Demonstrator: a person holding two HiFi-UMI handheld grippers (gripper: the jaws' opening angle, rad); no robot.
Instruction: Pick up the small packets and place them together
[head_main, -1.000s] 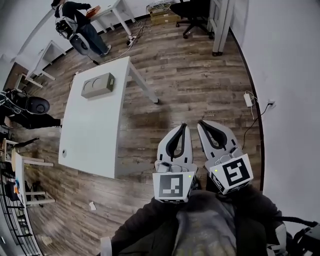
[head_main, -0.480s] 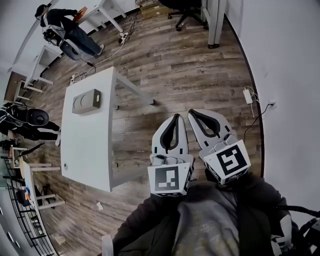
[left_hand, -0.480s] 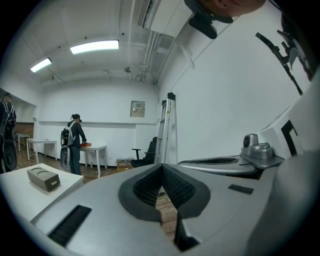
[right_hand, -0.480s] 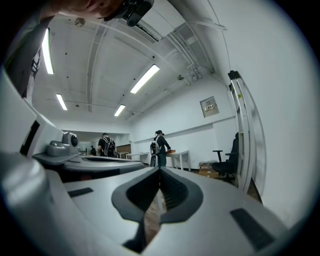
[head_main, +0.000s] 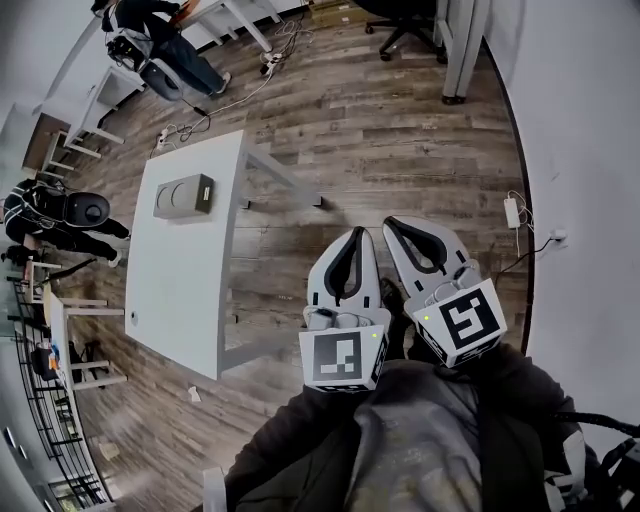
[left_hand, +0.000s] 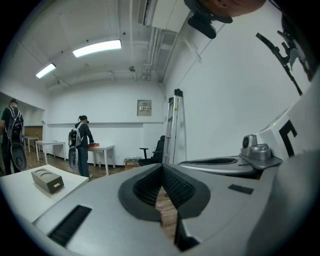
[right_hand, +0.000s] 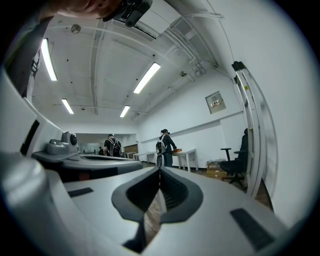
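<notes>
One grey-brown wood-plank floor (head_main: 380, 150) fills most of the head view. At left on it stands a long white rectangular table (head_main: 185, 280) on white legs, well apart from both grippers. The wearer's dark jacket (head_main: 400, 440) fills the bottom edge.

The left gripper (head_main: 359, 232), grey-white plastic with a marker cube, and the matching right gripper (head_main: 391, 222) are held side by side just ahead of the chest. They are over bare floor, close together and pointing roughly level. In the left gripper view the jaws are closed tip to tip with nothing between them. In the right gripper view the jaws are likewise pressed together and empty.

A flat grey rectangular box (head_main: 183, 197) with two round recesses lies on the table's far end. A small dark speck (head_main: 130, 313) sits near the table's near edge, too small to identify.

The small packets cannot be made out in any view.
</notes>
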